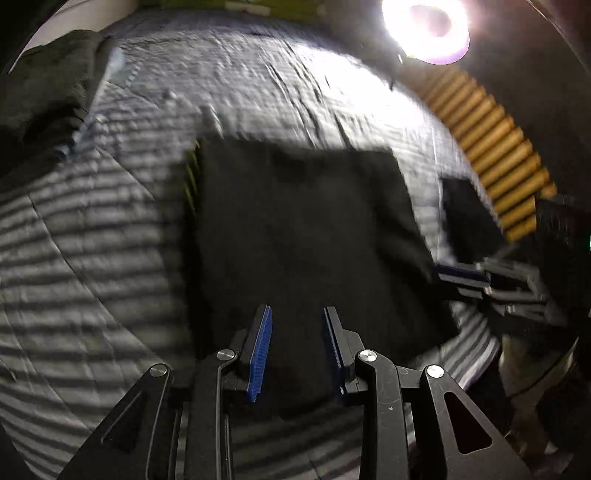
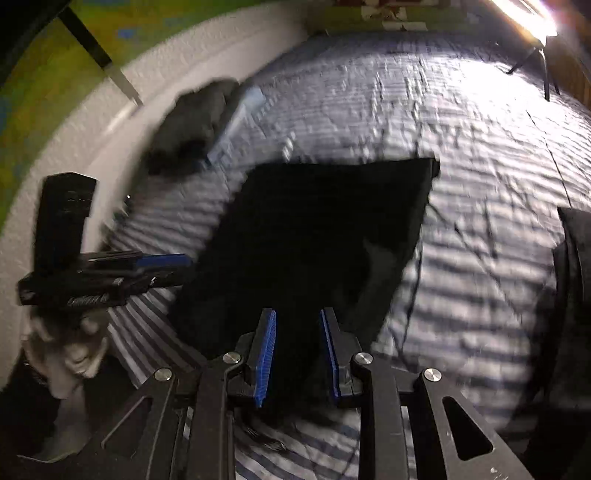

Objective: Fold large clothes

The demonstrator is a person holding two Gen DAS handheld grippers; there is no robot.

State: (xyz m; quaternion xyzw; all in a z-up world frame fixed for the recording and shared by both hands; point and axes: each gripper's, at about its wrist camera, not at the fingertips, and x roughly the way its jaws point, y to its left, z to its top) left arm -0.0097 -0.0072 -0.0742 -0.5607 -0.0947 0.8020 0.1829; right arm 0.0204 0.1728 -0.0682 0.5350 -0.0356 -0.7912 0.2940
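A black garment (image 1: 303,236) lies folded flat into a rectangle on the grey striped bedspread (image 1: 92,240). My left gripper (image 1: 297,314) hovers over its near edge, open, with nothing between its blue pads. The right gripper (image 1: 461,275) shows at the garment's right side in the left wrist view. In the right wrist view the same black garment (image 2: 317,236) fills the middle, and my right gripper (image 2: 297,317) stands open above its near end. The left gripper (image 2: 162,260) appears at the garment's left edge, held by a hand (image 2: 74,354).
A dark crumpled cloth (image 2: 195,122) lies at the bed's far left by the white wall (image 2: 74,147). A bright lamp (image 1: 424,29) glares at the upper right beside a ribbed yellow panel (image 1: 495,147). Another black item (image 2: 576,280) sits at the right edge.
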